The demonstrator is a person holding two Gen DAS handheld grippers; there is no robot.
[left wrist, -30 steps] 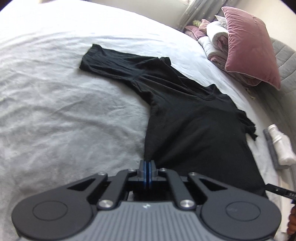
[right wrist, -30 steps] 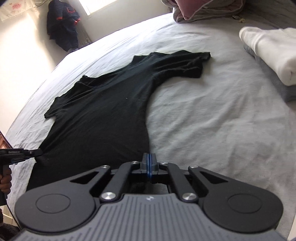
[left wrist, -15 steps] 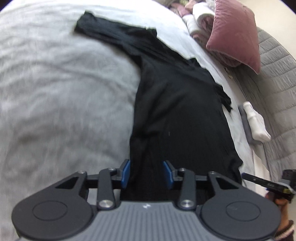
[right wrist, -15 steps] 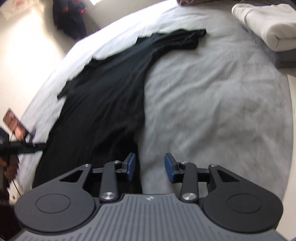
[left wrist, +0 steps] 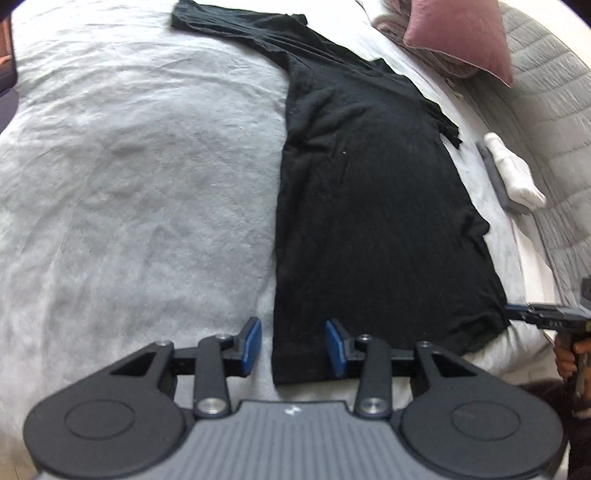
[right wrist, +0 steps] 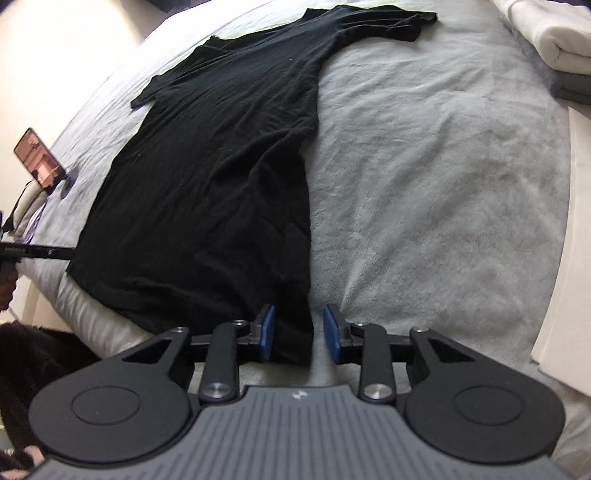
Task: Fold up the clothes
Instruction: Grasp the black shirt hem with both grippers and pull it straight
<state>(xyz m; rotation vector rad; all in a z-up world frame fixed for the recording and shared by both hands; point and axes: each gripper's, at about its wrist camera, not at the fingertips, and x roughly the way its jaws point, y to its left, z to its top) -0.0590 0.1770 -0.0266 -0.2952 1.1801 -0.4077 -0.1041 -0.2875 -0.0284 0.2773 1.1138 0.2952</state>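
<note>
- Black knit T-shirt point(left wrist: 369, 192) lies spread flat on a pale grey bed point(left wrist: 129, 166), hem nearest both cameras, sleeves and neckline at the far end.
- Left gripper point(left wrist: 293, 345) points down at the hem's left corner. Its blue pads stand part-way apart, one on each side of the shirt's edge, neither visibly pressing the cloth, so nothing is held.
- Right gripper point(right wrist: 299, 332) sits at the other hem corner. Its jaws are closing with the corner of the shirt between them; the pads do not yet pinch it.
- Judging by the fine wrinkles and the way the fabric drapes over the bed, the shirt looks thin, light and limp; it should sag and crease if lifted by one point alone.
- Best hold, as a judgement: both hem corners at once, pinching the doubled hem seam, which is the firmest part.
- Folded white and grey clothes point(right wrist: 554, 40) lie stacked near the far right of the bed.
- Pink cushion point(left wrist: 461, 33) rests beyond the shirt's neckline.
</note>
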